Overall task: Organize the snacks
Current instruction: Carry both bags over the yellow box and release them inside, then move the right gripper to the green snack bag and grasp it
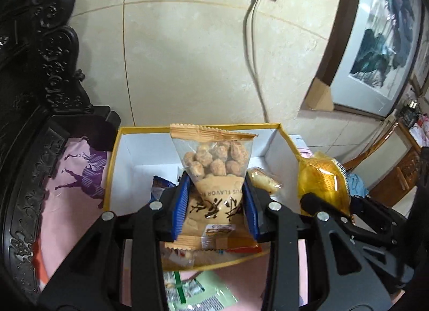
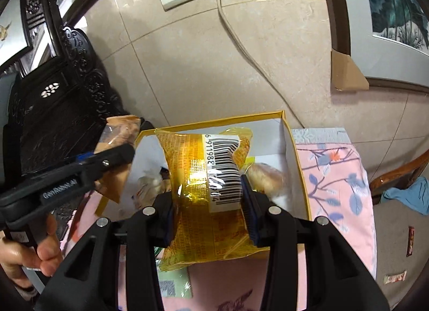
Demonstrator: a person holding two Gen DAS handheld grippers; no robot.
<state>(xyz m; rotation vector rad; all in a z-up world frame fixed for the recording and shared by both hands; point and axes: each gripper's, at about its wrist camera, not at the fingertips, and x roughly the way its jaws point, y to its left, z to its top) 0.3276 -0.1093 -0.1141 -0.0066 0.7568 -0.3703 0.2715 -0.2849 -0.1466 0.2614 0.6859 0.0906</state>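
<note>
I have both grippers loaded above the yellow-rimmed box [image 1: 114, 166]; the left gripper [image 1: 215, 203] is closed on the tan packet of round snacks [image 1: 214, 174], the right gripper [image 2: 209, 203] is closed on the golden wrapped snack [image 2: 203, 177]; a few packets already lie inside; I judge this the dropping-in step; next I should lower each over a free patch of the box floor, then part the fingers

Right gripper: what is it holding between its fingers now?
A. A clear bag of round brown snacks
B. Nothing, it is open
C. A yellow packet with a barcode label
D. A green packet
C: in the right wrist view the right gripper is shut on the yellow packet, whose white barcode label faces the camera, above the yellow-edged box.
</note>
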